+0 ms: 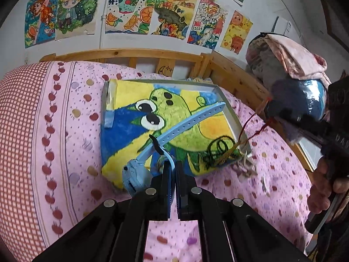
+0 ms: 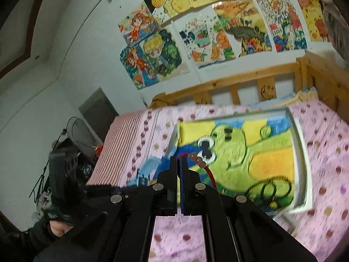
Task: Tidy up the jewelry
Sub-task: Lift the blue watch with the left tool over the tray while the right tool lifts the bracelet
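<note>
Pinching the looped end of a pale blue watch (image 1: 174, 135), the left gripper (image 1: 173, 168) is clenched on its band just at the near edge of the tray (image 1: 231, 111), whose floor is lined with a painted green-creature picture. The perforated strap runs up across that picture toward the far right wall, while the watch body hangs off the near edge over the pink bedsheet (image 1: 65, 113). A rubbery strap like this looks light and floppy, so a grip close to the body would probably stop it swinging. At the right of this view a red cord bracelet (image 1: 250, 126) trails from the other tool down toward the tray's corner.

From the right wrist view, the right gripper (image 2: 178, 159) is closed on that bracelet's knotted red cord (image 2: 210, 174), pinkish beads showing just beyond the tips, above the tray. The cord seems limp and nearly weightless; the beads may be slippery, so the knot is the safer hold.
</note>
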The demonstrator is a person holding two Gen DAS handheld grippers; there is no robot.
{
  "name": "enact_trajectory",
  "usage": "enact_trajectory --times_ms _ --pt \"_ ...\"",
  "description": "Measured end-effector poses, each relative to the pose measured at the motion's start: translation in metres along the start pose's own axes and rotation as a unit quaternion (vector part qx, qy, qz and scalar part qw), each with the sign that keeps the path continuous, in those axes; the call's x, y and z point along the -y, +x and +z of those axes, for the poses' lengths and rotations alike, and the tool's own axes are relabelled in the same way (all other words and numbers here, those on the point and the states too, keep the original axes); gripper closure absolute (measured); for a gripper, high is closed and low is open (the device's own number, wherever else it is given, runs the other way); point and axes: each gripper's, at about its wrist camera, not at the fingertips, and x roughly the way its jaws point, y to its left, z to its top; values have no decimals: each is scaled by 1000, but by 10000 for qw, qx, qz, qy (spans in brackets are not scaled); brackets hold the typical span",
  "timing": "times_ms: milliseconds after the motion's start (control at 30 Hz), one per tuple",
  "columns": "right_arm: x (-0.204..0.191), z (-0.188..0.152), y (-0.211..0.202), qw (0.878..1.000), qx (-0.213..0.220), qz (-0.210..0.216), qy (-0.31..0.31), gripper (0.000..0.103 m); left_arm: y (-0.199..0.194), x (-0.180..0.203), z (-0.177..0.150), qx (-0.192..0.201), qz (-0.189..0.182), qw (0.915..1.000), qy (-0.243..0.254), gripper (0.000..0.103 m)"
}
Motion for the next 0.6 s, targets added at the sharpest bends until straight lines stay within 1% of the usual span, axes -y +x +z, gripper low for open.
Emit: enact_trajectory --times_ms 133,267,433,600 --pt "4 21 6 9999 126 -89 -38 101 13 -2 11 26 -5 10000 -52 99" --pt "9 30 15 9998 113 -139 -38 101 24 -7 17 3 -19 9999 -118 99" --pt "14 28 17 9999 67 -100 -12 101 33 -11 18 -39 -45 9999 -150 99" --pt "7 18 2 9999 79 51 -132 101 35 -16 16 -33 -79 9998 -191 99"
